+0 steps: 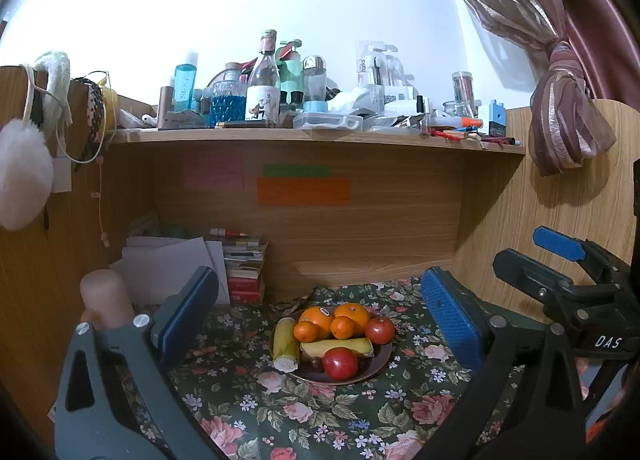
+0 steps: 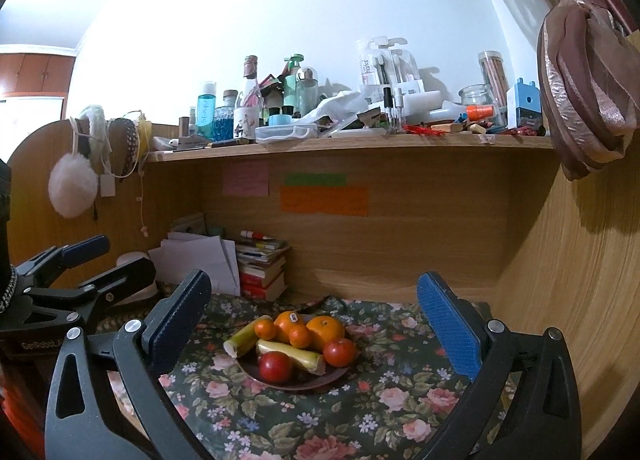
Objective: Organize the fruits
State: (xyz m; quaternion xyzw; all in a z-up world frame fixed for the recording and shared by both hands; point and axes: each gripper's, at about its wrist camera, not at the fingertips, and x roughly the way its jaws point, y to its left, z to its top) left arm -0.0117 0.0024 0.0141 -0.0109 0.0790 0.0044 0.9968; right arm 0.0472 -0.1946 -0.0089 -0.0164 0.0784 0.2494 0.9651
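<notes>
A dark plate [image 1: 382, 362] sits mid-bench on a floral cloth [image 1: 352, 416], piled with two big oranges [image 1: 352, 316], two small ones [image 1: 306, 331], two red tomatoes [image 1: 340, 363] and two yellow-green stalks [image 1: 286, 344], all touching. The left tool [image 1: 320, 320] and right tool [image 2: 316, 324] hover short of the plate, both spread wide and holding nothing. Books [image 2: 262, 268] and papers [image 2: 200, 258] stack at the back left; a cluttered shelf [image 1: 312, 136] overhangs. Wooden walls [image 2: 560, 260] close both sides; bare cloth surrounds the plate.
</notes>
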